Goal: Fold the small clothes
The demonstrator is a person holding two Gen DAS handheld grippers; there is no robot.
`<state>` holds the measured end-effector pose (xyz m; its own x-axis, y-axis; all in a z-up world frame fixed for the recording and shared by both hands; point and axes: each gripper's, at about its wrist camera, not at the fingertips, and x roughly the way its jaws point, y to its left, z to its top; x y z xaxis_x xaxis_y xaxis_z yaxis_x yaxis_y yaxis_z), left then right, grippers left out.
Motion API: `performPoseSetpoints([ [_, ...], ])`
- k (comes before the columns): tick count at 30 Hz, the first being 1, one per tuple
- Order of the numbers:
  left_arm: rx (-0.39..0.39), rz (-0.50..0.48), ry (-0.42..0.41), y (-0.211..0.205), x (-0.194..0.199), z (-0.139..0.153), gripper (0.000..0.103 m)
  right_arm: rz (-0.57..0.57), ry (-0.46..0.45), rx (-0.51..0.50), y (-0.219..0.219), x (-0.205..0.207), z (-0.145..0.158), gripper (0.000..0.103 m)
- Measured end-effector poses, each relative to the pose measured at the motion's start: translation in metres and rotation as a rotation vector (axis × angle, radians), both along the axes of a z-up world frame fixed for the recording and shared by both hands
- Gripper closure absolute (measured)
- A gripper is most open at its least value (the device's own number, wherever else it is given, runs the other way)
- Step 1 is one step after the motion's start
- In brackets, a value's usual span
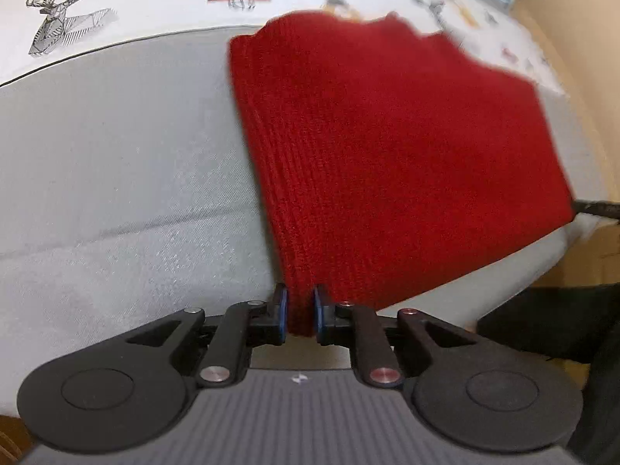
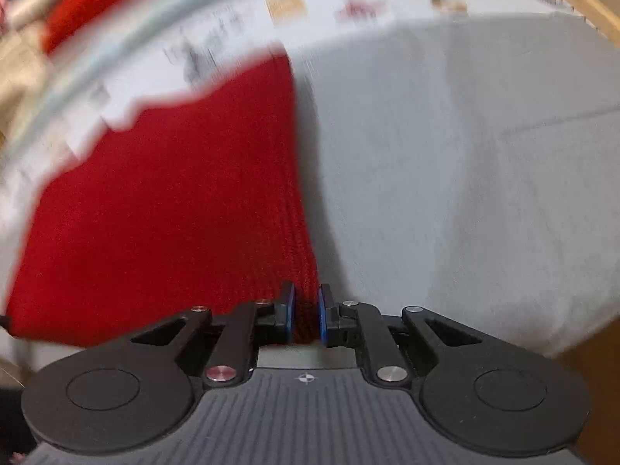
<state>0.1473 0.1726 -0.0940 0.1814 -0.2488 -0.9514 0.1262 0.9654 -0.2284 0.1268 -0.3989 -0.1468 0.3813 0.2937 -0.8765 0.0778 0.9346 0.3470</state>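
Tension between the 2 grippers should stay even, I think, so the red knit cloth (image 1: 387,147) stays flat while it is carried over and laid down on the grey sheet (image 1: 116,155); both corners should come down together, with the edges matched before release. The left gripper (image 1: 300,314) has its fingers nearly closed on a bunched left corner of the cloth. The right gripper (image 2: 306,316) pinches the right corner the same way. From each pair of fingers the cloth stretches forward and inward, toward the printed bedding (image 1: 155,4). The right view is blurred.
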Motion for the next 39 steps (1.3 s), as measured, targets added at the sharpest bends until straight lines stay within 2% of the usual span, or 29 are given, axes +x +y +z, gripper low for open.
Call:
performPoseSetpoints([
  [2,-0.051,0.035,-0.048,0.005,0.002,0.01,0.087,-0.01,-0.034,-0.024,0.003,0.0,0.005,0.088],
  [5,-0.094,0.08,-0.164,0.01,0.004,0.031,0.087,-0.084,-0.195,-0.131,0.0,-0.006,0.028,0.082],
  [6,-0.127,0.082,-0.182,0.011,0.005,0.035,0.087,-0.104,-0.232,-0.112,-0.002,-0.007,0.034,0.082],
  [8,-0.167,0.053,-0.174,0.003,0.007,0.034,0.087,-0.113,-0.258,0.003,-0.008,-0.006,0.036,0.082],
  [10,-0.152,-0.012,-0.138,-0.01,0.008,0.026,0.087,-0.04,-0.213,0.073,0.0,-0.001,0.027,0.082],
  [13,-0.026,-0.086,-0.04,-0.03,0.011,-0.002,0.087,0.132,-0.097,-0.075,0.033,0.002,0.003,0.082],
  [15,0.017,-0.105,-0.009,-0.035,0.012,-0.011,0.088,0.191,-0.089,-0.148,0.046,-0.003,-0.001,0.082],
  [20,-0.059,-0.057,-0.061,-0.028,0.02,0.002,0.088,0.094,-0.14,-0.099,0.036,0.002,0.015,0.082],
  [23,0.034,-0.104,0.008,-0.034,0.018,-0.016,0.089,0.13,-0.069,-0.177,0.046,0.0,0.003,0.081],
  [25,0.037,-0.131,-0.017,-0.037,0.019,-0.011,0.088,0.156,-0.072,-0.234,0.054,0.0,0.003,0.082],
  [28,-0.036,-0.066,-0.112,-0.022,0.018,0.014,0.084,0.101,-0.172,-0.258,0.062,0.001,0.026,0.078],
  [30,-0.058,-0.011,-0.185,-0.014,0.02,0.031,0.076,0.056,-0.248,-0.24,0.071,-0.002,0.046,0.071],
  [32,-0.052,0.06,-0.25,-0.005,0.022,0.046,0.073,0.038,-0.309,-0.21,0.088,-0.006,0.063,0.065],
  [34,-0.038,0.135,-0.301,0.009,0.021,0.059,0.072,0.045,-0.345,-0.164,0.104,-0.003,0.072,0.065],
  [36,-0.011,0.221,-0.347,0.02,0.018,0.071,0.064,0.069,-0.366,-0.117,0.128,-0.008,0.08,0.065],
  [39,0.016,0.326,-0.403,0.038,0.008,0.089,0.062,0.132,-0.383,-0.078,0.172,-0.007,0.082,0.065],
])
